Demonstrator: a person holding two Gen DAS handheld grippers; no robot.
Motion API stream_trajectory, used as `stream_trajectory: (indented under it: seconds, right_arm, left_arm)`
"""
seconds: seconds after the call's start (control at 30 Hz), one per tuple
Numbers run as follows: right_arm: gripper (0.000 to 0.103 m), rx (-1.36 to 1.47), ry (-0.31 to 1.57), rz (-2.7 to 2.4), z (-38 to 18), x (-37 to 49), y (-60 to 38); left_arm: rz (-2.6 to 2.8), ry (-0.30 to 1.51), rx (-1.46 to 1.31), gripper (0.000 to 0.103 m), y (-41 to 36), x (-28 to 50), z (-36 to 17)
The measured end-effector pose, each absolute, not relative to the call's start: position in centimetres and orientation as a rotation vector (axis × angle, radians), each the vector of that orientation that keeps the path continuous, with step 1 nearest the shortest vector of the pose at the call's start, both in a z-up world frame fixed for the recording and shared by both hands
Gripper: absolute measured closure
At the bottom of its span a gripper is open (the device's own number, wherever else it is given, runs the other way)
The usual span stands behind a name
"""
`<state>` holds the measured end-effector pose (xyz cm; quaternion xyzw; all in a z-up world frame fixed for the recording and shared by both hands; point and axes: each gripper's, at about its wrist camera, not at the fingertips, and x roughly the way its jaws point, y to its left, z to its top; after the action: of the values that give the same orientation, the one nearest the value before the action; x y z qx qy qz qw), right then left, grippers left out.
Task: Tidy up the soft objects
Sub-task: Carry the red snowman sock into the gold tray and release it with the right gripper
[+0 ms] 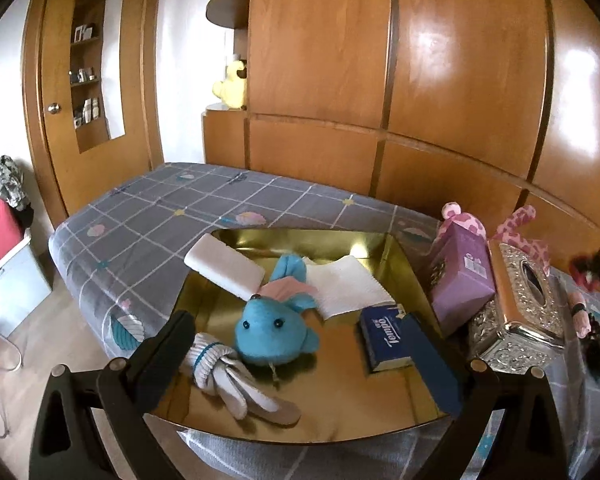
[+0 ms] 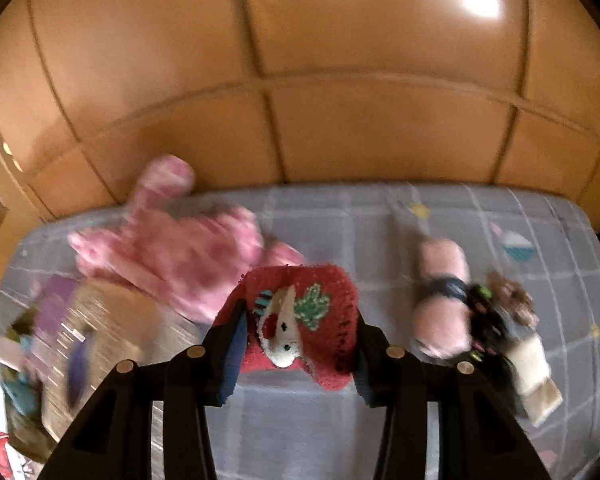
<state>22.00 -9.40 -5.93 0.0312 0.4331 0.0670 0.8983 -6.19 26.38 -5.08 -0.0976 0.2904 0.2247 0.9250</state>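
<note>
A gold tray [image 1: 412, 264] lies on the grey checked bed. In it are a blue plush toy [image 1: 274, 326], a white and blue glove [image 1: 224, 376], a white sponge block [image 1: 224, 266], a paper towel [image 1: 344, 288] and a Tempo tissue pack [image 1: 384, 338]. My left gripper [image 1: 304, 364] is open above the tray's near side, its left finger beside the glove. My right gripper [image 2: 298, 342] is shut on a red fuzzy sock [image 2: 300, 320] with a dog pattern, held above the bed. A pink plush giraffe [image 2: 172, 248] lies behind it, and a doll [image 2: 456, 304] to the right.
A purple box [image 1: 460, 276] and silver tissue boxes [image 1: 528, 300] stand right of the tray. Wooden wardrobe panels [image 1: 380, 60] rise behind the bed. A yellow plush [image 1: 232, 86] sits on a shelf. A white bin [image 1: 8, 276] stands on the floor at left.
</note>
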Motion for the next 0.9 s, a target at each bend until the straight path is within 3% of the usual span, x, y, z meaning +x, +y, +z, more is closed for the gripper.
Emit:
stream_trajectory:
  seconds: [0.43, 0.9]
  right_arm:
    - [0.058, -0.003, 0.81, 0.435, -2.8, 22.4, 5.3]
    - [0.058, -0.142, 0.854, 0.735, -6.1, 14.7, 12.9]
  left_arm:
    - [0.5, 0.655, -0.22, 0.0, 26.8, -6.2, -6.5]
    - [0.533, 0.679, -0.25, 0.0, 27.9, -6.4, -7.0]
